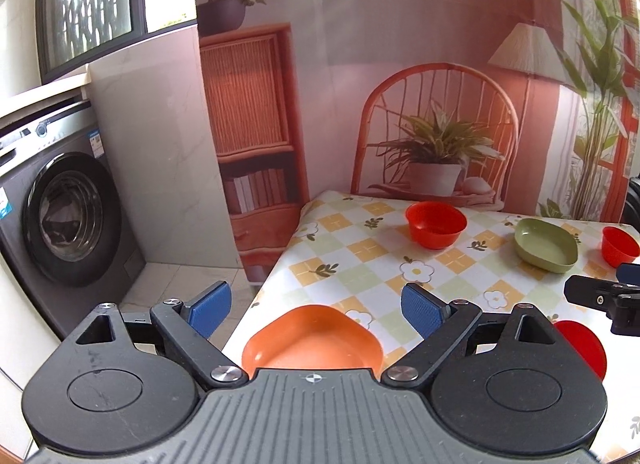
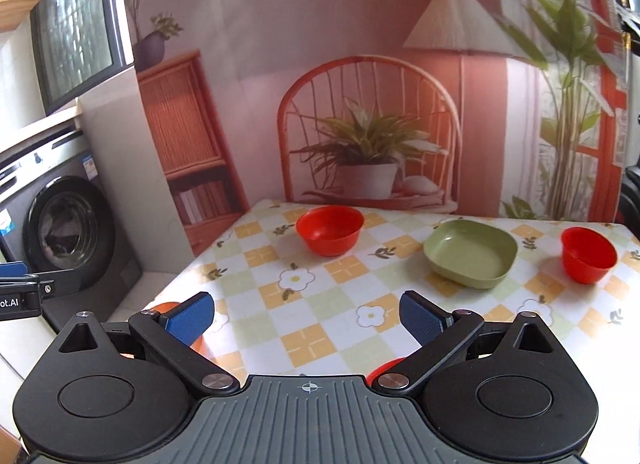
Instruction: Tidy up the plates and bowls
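My left gripper (image 1: 316, 306) is open above an orange plate (image 1: 314, 338) at the table's near left corner. A red bowl (image 1: 436, 224) stands at the far left, a green square plate (image 1: 546, 244) to its right, and a smaller red bowl (image 1: 619, 246) further right. A red dish (image 1: 582, 344) peeks out behind my left gripper's right arm. My right gripper (image 2: 307, 316) is open over bare tablecloth, holding nothing. From it I see the red bowl (image 2: 330, 229), the green plate (image 2: 471, 253) and the small red bowl (image 2: 588, 254).
The table (image 2: 312, 340) has a checked floral cloth, and its left edge drops to the floor. A washing machine (image 1: 60, 216) stands at the left. A printed backdrop (image 2: 360, 64) hangs behind the table. The other gripper's black body (image 1: 604, 300) shows at the right of the left wrist view.
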A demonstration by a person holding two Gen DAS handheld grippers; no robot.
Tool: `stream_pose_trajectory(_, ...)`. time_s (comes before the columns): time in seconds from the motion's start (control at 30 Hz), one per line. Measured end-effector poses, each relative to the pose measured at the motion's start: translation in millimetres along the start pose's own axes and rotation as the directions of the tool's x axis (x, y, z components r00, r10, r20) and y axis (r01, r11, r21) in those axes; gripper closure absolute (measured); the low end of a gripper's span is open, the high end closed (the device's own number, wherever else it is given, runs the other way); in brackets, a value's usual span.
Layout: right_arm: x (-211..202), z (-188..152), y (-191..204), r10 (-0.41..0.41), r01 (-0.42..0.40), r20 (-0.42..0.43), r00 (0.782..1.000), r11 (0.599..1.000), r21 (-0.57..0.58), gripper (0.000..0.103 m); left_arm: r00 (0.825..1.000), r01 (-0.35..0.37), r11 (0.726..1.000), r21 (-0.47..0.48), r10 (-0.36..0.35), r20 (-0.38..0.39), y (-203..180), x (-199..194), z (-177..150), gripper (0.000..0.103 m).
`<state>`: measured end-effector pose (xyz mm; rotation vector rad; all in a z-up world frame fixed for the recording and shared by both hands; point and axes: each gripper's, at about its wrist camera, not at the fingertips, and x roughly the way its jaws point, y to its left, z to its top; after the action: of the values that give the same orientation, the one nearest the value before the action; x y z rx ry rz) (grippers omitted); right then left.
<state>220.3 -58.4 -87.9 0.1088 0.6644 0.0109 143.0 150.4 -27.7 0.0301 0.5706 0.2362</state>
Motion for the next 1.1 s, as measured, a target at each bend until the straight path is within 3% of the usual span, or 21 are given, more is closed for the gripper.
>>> stream_pose_trajectory(0.37, 84.6, -9.1, 43.6, 0.035, -0.039, -0.104, 0.994, 0.999, -0.036, 0.018, 0.991, -0.043, 0.996, -0.073, 0.033, -0.129, 54.0, 56.5, -17.3, 0.017)
stream_pose_trajectory(0.63, 136.2, -29.0, 78.2, 0.095, -0.113, -0.204, 0.974, 0.99, -0.08, 0.037, 0.973, -0.055, 0.991, -0.118, 0.026, -0.229, 69.2, 108.8, -45.0, 0.036)
stream_pose_trajectory(0.77, 155.5, -39.3, 94.3, 0.108, -0.138, -0.249, 0.962, 0.985, -0.105, 0.046, 0.96, -0.057, 0.988, -0.141, 0.015, -0.278, 79.5, 130.6, -56.3, 0.041)
stream_pose_trajectory(1.0, 178.9, -57.5, 106.5, 0.128, -0.17, -0.326, 0.937, 0.98, -0.104, 0.061, 0.952, -0.04, 0.979, -0.2, -0.024, -0.306, 92.5, 147.3, -70.1, 0.051)
stream_pose_trajectory(1.1, 184.5, -62.4, 106.2, 0.128, -0.171, -0.345, 0.93, 0.981, -0.096, 0.068, 0.946, -0.018, 0.975, -0.221, -0.055, -0.319, 90.9, 152.9, -75.7, 0.065)
